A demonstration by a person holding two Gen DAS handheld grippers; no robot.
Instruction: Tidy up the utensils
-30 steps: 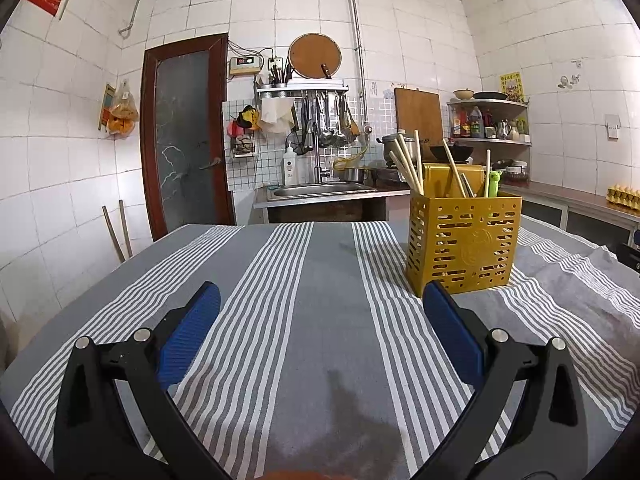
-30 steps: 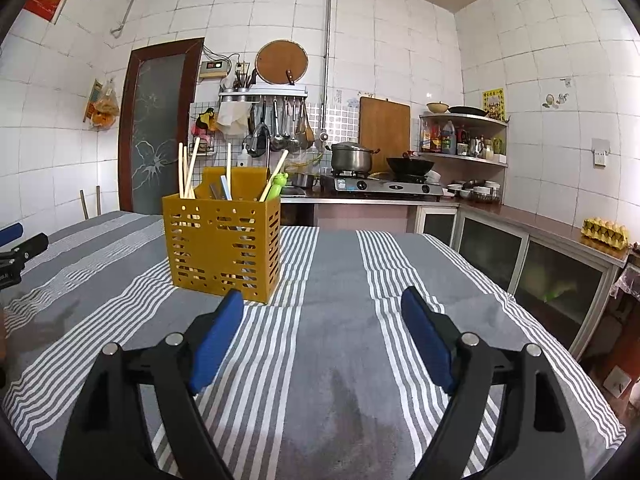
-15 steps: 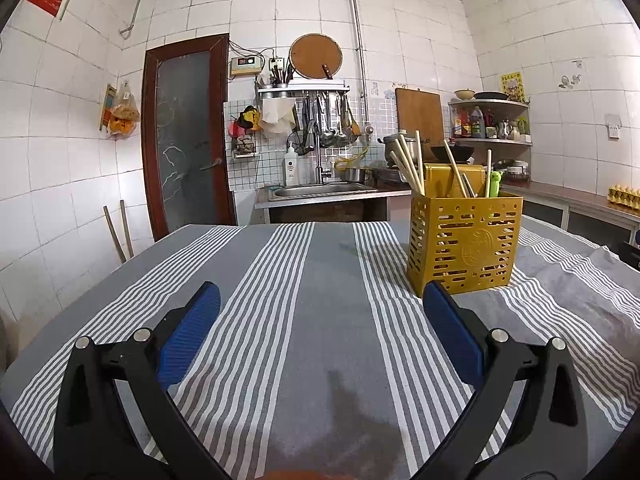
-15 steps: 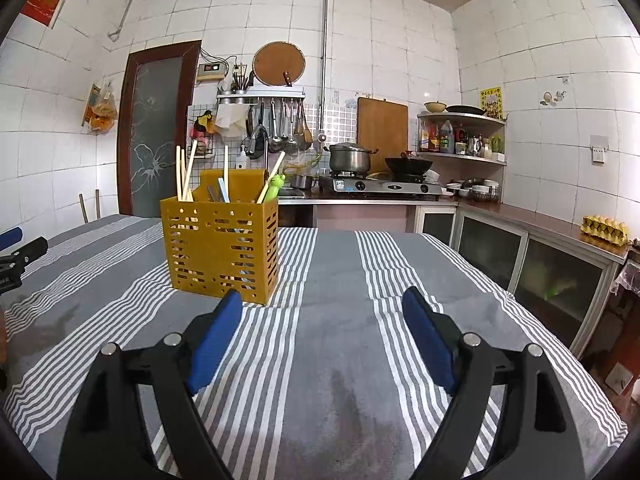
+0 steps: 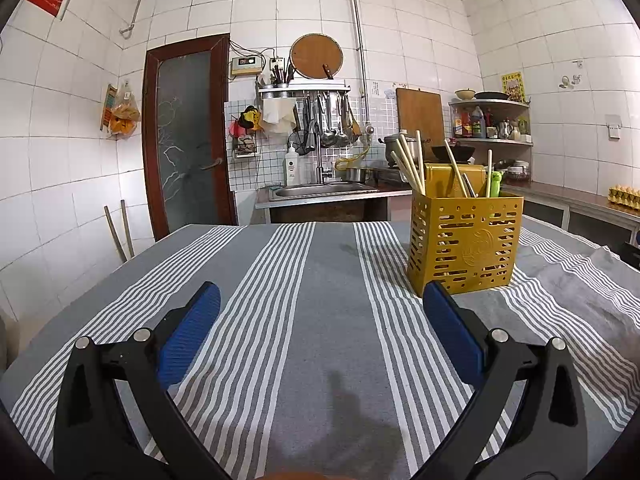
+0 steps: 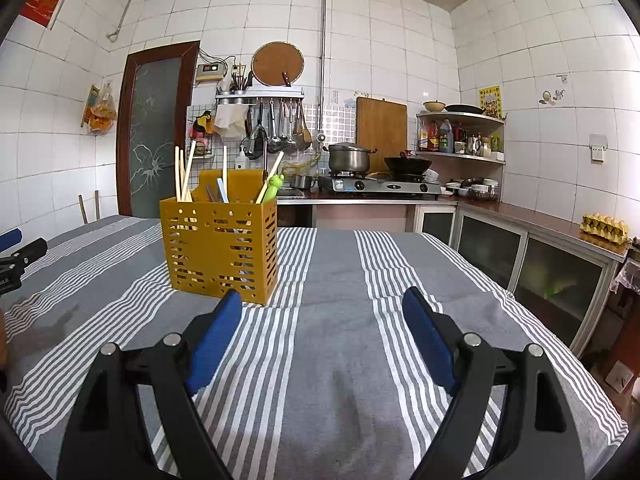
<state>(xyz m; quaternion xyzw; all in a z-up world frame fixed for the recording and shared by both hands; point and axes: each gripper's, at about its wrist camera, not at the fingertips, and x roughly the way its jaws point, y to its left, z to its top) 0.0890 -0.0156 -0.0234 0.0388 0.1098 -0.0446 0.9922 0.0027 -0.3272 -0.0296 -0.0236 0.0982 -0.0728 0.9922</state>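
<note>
A yellow holder [image 5: 464, 244] with many little holes was set upright on the striped cloth [image 5: 320, 280]. Wooden chopsticks [image 5: 408, 164] and a green-topped utensil [image 5: 495, 184] were stood inside it, tips up.

The left gripper [image 5: 320, 304] was held low over the cloth, pointed forward and level. Its blue pads [image 5: 188, 336] were spread wide, and nothing was held between them. The holder was seen just past its right finger.

The right gripper [image 6: 322, 308] was held the same way, low and level. Its jaws were also spread wide, with nothing held. The holder [image 6: 220, 248] was seen just past its left finger [image 6: 214, 336].
</note>
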